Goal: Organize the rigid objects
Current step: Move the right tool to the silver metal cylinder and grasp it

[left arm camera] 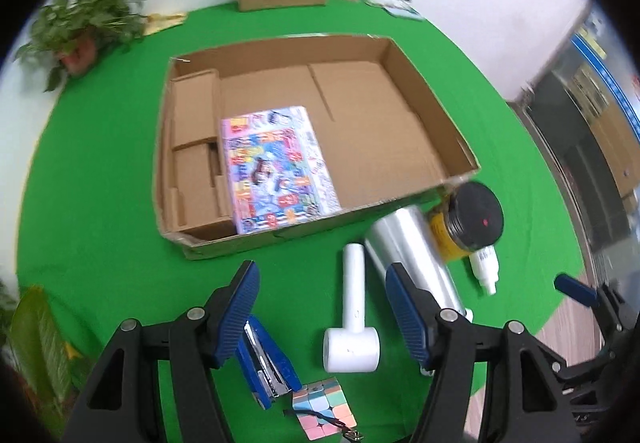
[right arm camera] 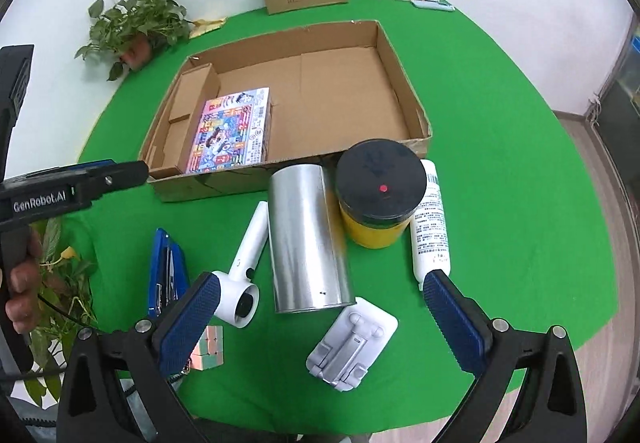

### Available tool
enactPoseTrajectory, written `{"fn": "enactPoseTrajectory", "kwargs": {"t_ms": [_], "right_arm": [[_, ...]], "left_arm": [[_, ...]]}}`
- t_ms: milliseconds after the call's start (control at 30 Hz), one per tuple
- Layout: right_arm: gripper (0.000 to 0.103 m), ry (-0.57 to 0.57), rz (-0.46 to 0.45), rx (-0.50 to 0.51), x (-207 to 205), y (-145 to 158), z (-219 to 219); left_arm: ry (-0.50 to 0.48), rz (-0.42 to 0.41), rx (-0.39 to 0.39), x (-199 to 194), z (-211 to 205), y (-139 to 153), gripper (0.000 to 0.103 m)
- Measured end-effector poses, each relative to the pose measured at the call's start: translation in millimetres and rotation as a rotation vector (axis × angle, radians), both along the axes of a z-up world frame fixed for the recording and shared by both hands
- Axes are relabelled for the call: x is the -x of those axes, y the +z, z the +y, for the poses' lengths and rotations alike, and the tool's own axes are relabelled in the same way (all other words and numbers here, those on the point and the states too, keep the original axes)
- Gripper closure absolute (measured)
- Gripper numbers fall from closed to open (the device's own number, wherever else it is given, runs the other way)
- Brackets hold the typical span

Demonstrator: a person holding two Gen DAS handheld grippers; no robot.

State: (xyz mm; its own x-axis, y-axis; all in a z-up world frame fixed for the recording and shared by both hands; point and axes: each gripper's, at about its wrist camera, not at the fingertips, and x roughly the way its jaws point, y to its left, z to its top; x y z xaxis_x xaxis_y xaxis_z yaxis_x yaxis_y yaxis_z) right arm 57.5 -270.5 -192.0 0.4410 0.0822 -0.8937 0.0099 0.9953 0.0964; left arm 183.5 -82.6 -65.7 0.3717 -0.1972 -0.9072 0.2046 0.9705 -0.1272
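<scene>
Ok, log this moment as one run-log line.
left gripper: open, empty | right gripper: open, empty | colourful flat puzzle box: in open cardboard tray | shiny metal can: lying outside on green cloth

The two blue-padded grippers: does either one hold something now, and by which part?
Nothing is held. The left gripper and the right gripper both stand open above the green table, with only air between their pads.

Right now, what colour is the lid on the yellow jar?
Black, with a small red dot near its middle. The lid shows best in the right wrist view.
</scene>
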Motion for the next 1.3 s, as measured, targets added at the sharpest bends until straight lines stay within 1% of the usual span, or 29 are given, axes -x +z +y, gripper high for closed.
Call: {"fn": "enactPoseTrajectory", "kwargs": {"t_ms": [100, 167, 200, 233, 267, 333, 433, 467, 500, 533, 567, 600, 633, 667, 700, 733, 767, 800, 833, 900, 933, 1000, 1033, 1100, 1167, 1233, 1300], "right_arm": [[0.001, 0.033, -0.017, -0.016, 6.7, 0.0, -6.3], [0.001, 0.047, -0.023, -0.023, 15.2, 1.9, -14.2], [0.001, 0.047, -0.027, -0.030, 18.5, 2.7, -17.5], [0.001, 0.046, -0.029, -0.042, 23.2, 2.0, -22.6], [0.001, 0.048, -0.026, -0.051, 25.7, 1.3, -27.2], [0.001, 0.055, -0.017, -0.064, 31.1, -1.5, -33.7], [0.009, 0.086, -0.008, -0.093, 37.0, -6.1, -40.1], [0.018, 0.095, -0.006, -0.095, 38.0, -7.8, -41.1], [0.037, 0.104, -0.003, -0.097, 38.7, -9.1, -41.5], [0.048, 0.114, 0.001, -0.096, 38.8, -9.4, -42.4], [0.065, 0.126, 0.003, -0.089, 38.5, -8.8, -42.5], [0.070, 0.137, -0.006, -0.080, 38.8, -6.6, -42.5], [0.070, 0.144, -0.024, -0.077, 40.0, -3.2, -42.6], [0.070, 0.150, -0.046, -0.078, 40.8, 1.4, -43.1], [0.065, 0.155, -0.063, -0.079, 41.0, 5.2, -43.5], [0.055, 0.157, -0.070, -0.077, 40.5, 6.8, -43.3], [0.020, 0.161, -0.068, -0.082, 39.5, 7.1, -42.3], [0.000, 0.166, -0.072, -0.101, 39.7, 7.8, -42.1], [0.001, 0.167, -0.088, -0.117, 41.3, 10.1, -41.8], [0.001, 0.178, -0.107, -0.116, 44.5, 14.0, -37.7], [0.001, 0.182, -0.111, -0.118, 45.7, 13.9, -35.6], [0.001, 0.172, -0.102, -0.135, 46.1, 6.3, -31.9], [0.001, 0.163, -0.085, -0.143, 45.3, 0.1, -30.8], [0.001, 0.146, -0.010, -0.155, 39.3, -18.6, -27.0], [0.001, 0.134, 0.037, -0.157, 33.3, -31.6, -20.7], [0.001, 0.134, 0.056, -0.145, 27.6, -37.8, -12.8], [0.001, 0.133, 0.076, -0.136, 20.5, -43.9, -1.6]], "left_arm": [[0.068, -0.011, -0.025, 8.3, 3.1, 6.2, 0.036], [0.113, -0.008, -0.021, 16.0, 5.4, 9.5, 0.036], [0.138, -0.004, -0.013, 20.7, 7.0, 11.3, 0.034], [0.162, -0.005, -0.009, 26.6, 8.2, 13.6, 0.027], [0.179, -0.013, -0.010, 31.5, 8.9, 16.0, 0.024], [0.221, -0.043, -0.025, 45.4, 9.2, 22.5, 0.023], [0.253, -0.068, -0.020, 61.8, 7.9, 27.6, 0.024], [0.258, -0.082, -0.029, 68.7, 6.8, 29.9, 0.027], [0.260, -0.097, -0.035, 73.6, 6.4, 31.7, 0.037], [0.247, -0.120, -0.037, 81.7, 4.6, 35.0, 0.085], [0.222, -0.108, -0.032, 84.0, 2.6, 34.5, 0.099], [0.213, -0.106, -0.024, 85.9, 1.0, 35.4, 0.099], [0.214, -0.109, -0.014, 89.4, 0.1, 36.4, 0.099], [0.237, -0.112, -0.020, 92.3, 0.8, 36.8, 0.099], [0.255, -0.109, -0.023, 94.0, 2.4, 36.4, 0.096], [0.288, -0.086, -0.020, 95.1, 6.3, 33.1, 0.080], [0.304, -0.064, -0.004, 96.0, 9.5, 29.4, 0.046], [0.311, -0.053, 0.013, 97.2, 11.8, 26.9, 0.030], [0.322, -0.057, 0.032, 100.3, 16.5, 26.6, 0.019], [0.336, -0.067, 0.010, 105.6, 22.3, 27.9, 0.019], [0.340, -0.056, -0.011, 107.2, 25.8, 26.7, 0.019], [0.335, -0.034, -0.019, 108.7, 31.8, 23.3, 0.019], [0.328, -0.025, -0.016, 109.5, 36.3, 20.6, 0.019], [0.320, 0.003, -0.016, 108.4, 44.9, 13.3, 0.019], [0.317, 0.043, 0.000, 104.7, 56.5, 1.0, 0.019], [0.311, 0.113, 0.039, 96.9, 71.2, -16.8, 0.019], [0.300, 0.158, 0.067, 90.8, 78.8, -30.5, 0.019]]}}
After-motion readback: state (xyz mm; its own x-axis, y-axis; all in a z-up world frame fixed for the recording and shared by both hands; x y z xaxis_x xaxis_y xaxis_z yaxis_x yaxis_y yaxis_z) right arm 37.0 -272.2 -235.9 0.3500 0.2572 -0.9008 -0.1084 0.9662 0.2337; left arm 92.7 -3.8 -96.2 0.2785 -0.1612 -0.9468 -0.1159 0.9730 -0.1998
